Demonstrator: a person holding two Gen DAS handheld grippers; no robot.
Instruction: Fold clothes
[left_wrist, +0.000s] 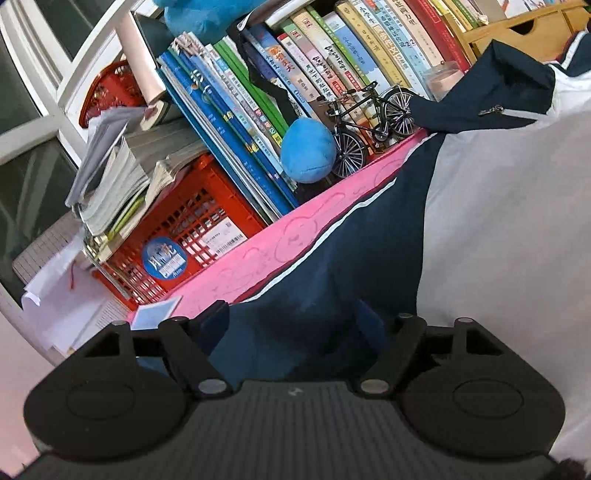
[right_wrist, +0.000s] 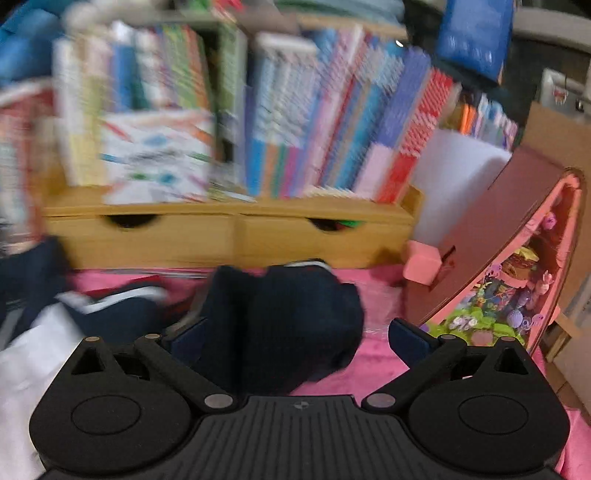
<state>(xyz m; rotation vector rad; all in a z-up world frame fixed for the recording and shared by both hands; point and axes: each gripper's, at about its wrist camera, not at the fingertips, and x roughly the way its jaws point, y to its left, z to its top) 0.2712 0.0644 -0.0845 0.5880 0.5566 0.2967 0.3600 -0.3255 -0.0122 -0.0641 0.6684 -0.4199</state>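
— Right, a navy-and-white jacket (left_wrist: 480, 229) spread over the pink desk cover (left_wrist: 295, 236), long axis running from the near edge toward the row of books (left_wrist: 295, 74) at the back. Navy sleeve (left_wrist: 317, 266) stretched along the cover's back edge, striped seam pointing at the model bicycle (left_wrist: 369, 125).

— And the left gripper (left_wrist: 306, 325)?

— Low over the navy cloth, jaws spread wide, fabric bunched between them; whether actually pinched, impossible to tell. Beyond it, a red crate (left_wrist: 184, 229) stacked with papers, and a blue plush (left_wrist: 308, 151) just beside the bicycle.

— The other side?

— Blurred by motion. Right gripper (right_wrist: 295, 332) with jaws apart, one blue pad (right_wrist: 410, 341) clear of everything, the other pad (right_wrist: 188, 338) up against a dark navy bundle (right_wrist: 295, 317) of the same garment. Bundle heaped on the pink cover, rising between the fingers, white-trimmed end turned toward the wooden drawer unit (right_wrist: 236, 236) along the back edge.

— Anything at the right edge?

— A pink illustrated box (right_wrist: 517, 280) leaning tilted, near the bundle but not touching. White body panel (right_wrist: 44, 354) lying toward the left corner.
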